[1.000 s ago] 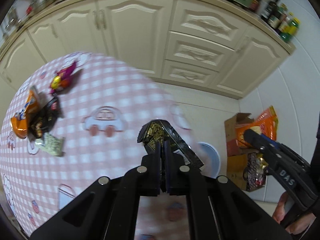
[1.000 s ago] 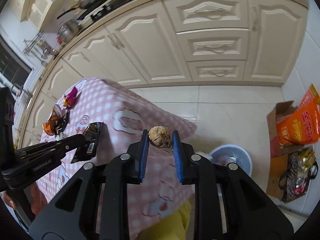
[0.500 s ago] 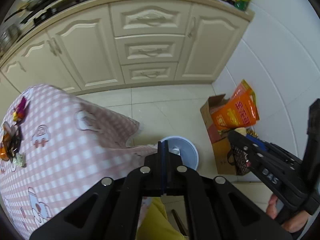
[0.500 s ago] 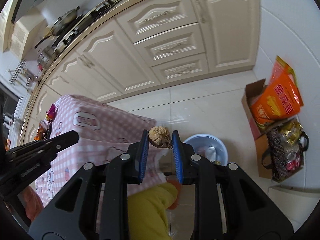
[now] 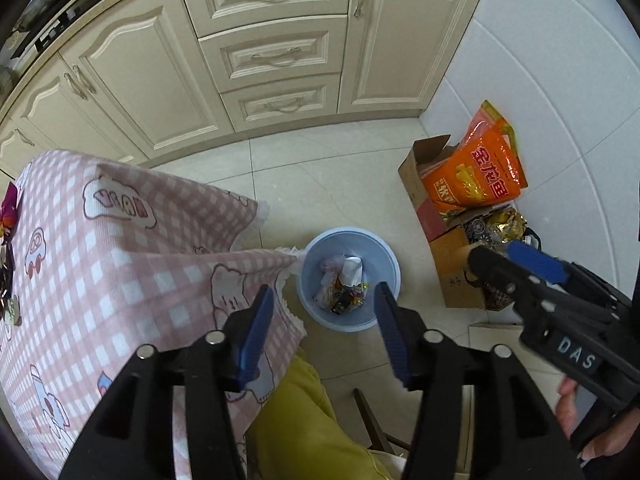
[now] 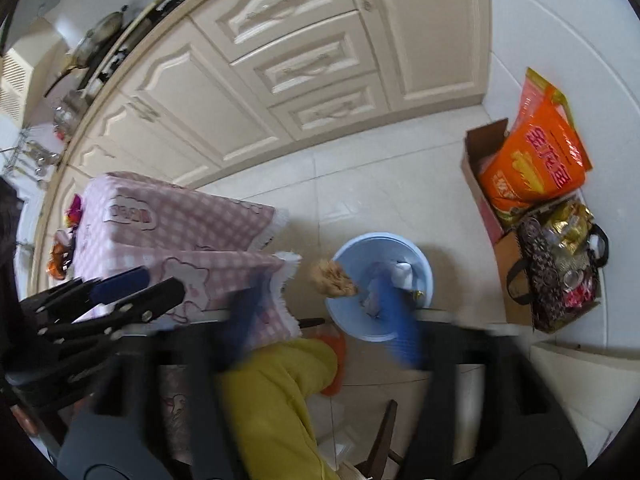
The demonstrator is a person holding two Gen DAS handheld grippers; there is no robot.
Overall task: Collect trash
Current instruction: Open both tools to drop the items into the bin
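Note:
My left gripper (image 5: 322, 294) points down over the light blue bin (image 5: 384, 252) on the floor. Its jaws are opening and nothing is between them. Several wrappers (image 5: 344, 296) lie in the bin. My right gripper (image 6: 316, 294) is blurred, its jaws opening. A brown crumpled lump (image 6: 334, 278) hangs loose between them, touching neither pad, just above the near rim of the bin (image 6: 380, 246). In the left wrist view the right gripper (image 5: 516, 264) shows at the right; in the right wrist view the left gripper (image 6: 132, 284) shows at the left.
The pink checked tablecloth (image 5: 120, 240) hangs beside the bin, with a few wrappers (image 6: 60, 256) at its far end. A cardboard box with an orange bag (image 5: 476, 176) stands by the wall. A yellow trouser leg (image 5: 304, 420) is below me. Cream cabinets (image 5: 272, 52) stand behind.
Both grippers swung from above the table to over the bin. The left jaws opened and the black wrapper is gone from them. The right jaws opened and let go of the brown lump.

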